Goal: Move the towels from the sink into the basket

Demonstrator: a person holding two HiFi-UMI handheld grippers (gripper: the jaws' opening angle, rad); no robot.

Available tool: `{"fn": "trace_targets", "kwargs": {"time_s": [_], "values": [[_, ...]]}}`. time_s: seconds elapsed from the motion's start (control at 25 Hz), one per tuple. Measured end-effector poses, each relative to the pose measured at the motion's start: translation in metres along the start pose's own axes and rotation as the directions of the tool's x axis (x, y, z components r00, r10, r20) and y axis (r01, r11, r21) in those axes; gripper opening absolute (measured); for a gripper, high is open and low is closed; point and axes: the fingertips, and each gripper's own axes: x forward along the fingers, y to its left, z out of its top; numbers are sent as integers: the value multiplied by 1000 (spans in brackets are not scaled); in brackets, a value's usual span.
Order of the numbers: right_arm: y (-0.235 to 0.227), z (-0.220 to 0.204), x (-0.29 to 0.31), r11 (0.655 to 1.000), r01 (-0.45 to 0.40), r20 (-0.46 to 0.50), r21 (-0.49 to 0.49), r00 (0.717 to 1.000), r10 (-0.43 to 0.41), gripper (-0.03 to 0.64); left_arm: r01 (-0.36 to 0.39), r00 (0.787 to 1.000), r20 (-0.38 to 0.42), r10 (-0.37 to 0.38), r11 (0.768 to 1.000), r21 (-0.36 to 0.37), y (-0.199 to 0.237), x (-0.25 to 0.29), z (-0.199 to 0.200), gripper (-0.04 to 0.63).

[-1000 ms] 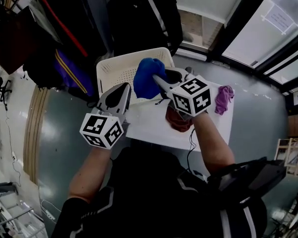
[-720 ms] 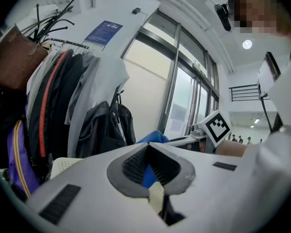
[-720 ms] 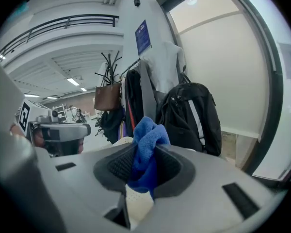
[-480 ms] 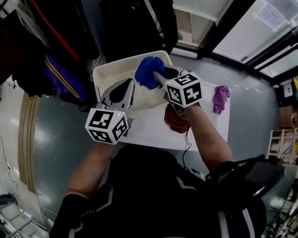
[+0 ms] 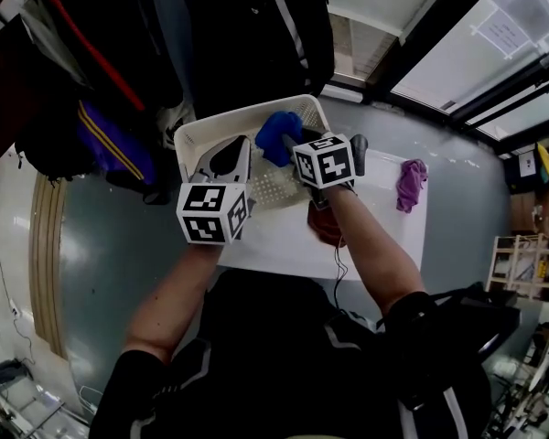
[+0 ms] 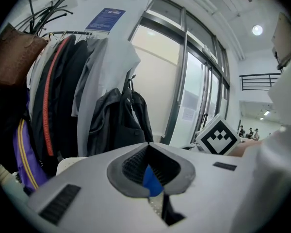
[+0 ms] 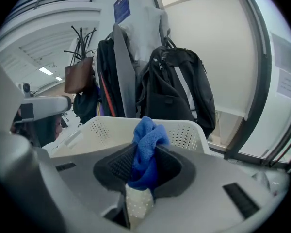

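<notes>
- Blue towel (image 7: 145, 142): bunched and upright, pinched at its lower half in the right gripper (image 5: 291, 146). Its top puffs free above the jaw tips. It hangs over the basket (image 5: 201, 137), inside the rim line, not yet resting on the floor of it.
- Right claw: clamped on the blue towel, pads pressed into the cloth from both sides. The grip is low on the wad, likely so the loose end trails and drops clear on release.
- Right gripper tilts down toward the basket's perforated wall; judged to be the lowering step before letting go.
- Left gripper (image 6: 148, 145): jaws together at the tips and nothing held. A blue sliver shows through the hollow behind the tips, which is probably the towel beyond. It sits just beside the right gripper, at the basket's near rim, seemingly only keeping out of the way.
- Red towel (image 5: 326, 229): lies on the white top (image 5: 274, 245) under the right forearm, partly hidden. Likely next to go.
- Purple towel (image 5: 409, 183): crumpled at the far right edge of the same top, well apart from the basket.
- Whether that white top is the sink I cannot tell.
- Basket otherwise looks bare where visible.
- Coats (image 5: 256, 26) hang behind the basket.
</notes>
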Motion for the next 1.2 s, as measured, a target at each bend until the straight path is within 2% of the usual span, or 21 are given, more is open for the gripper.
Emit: {"fn": "trace_targets", "kwargs": {"time_s": [0.2,0.64,0.84,0.96,1.08,1.2], "values": [[-12,-20,25,999,43,-79,6,996,-43,101,-15,999,-42,13,999,-49,14,16,-14,6],[-29,-56,74,994,93,-228,56,970,-78,101,-16,994,-110,8,997,-71,33,30,-40,6],[-32,-73,93,992,116,-315,44,944,-96,101,-38,995,-97,29,995,-93,39,27,-37,6],[-34,-90,103,989,136,-361,65,927,-104,103,-19,996,-88,11,996,-89,35,23,-34,6],[-37,-104,107,985,152,-387,82,916,-109,107,-2,996,-91,-6,996,-93,31,22,-36,6],[-38,-105,110,985,155,-389,71,914,-116,109,4,997,-82,-14,992,-129,31,22,-36,6]]}}
